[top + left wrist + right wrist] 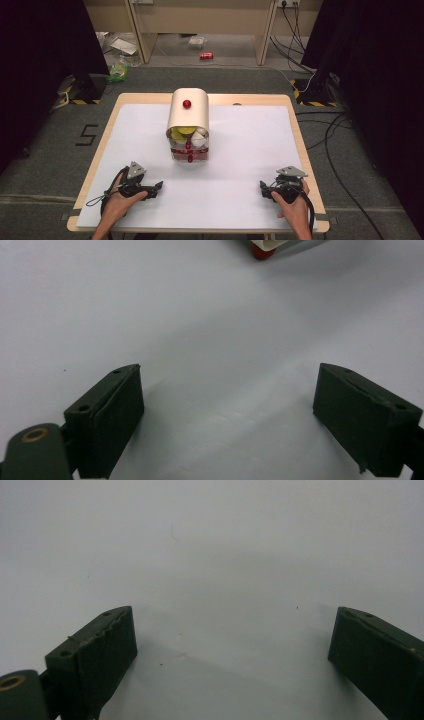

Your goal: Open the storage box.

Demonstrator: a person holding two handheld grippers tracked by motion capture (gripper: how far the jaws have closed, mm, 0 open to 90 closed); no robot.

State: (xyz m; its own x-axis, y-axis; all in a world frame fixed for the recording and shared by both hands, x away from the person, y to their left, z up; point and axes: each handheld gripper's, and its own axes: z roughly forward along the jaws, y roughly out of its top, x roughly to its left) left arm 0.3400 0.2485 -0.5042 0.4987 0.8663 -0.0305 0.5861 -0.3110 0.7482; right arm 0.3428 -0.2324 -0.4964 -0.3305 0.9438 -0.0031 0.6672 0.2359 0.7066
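Note:
A cream bread-bin-like box (188,116) with a red knob (186,104) on top stands at the middle of the table, its front open onto yellow and white items (187,135) and a red-trimmed lower tray (189,153). My left gripper (159,186) rests near the front left edge, held by a hand, jaws wide apart over the bare white surface (220,365). A red bit of the box (262,251) peeks in at the top of the left gripper view. My right gripper (261,187) lies at the front right, open, with nothing between its jaws.
The white mat (250,150) covers a wooden table (295,107). Beyond it the floor holds a red can (206,56), scattered litter (120,70) and cables (330,130). Dark curtains flank both sides.

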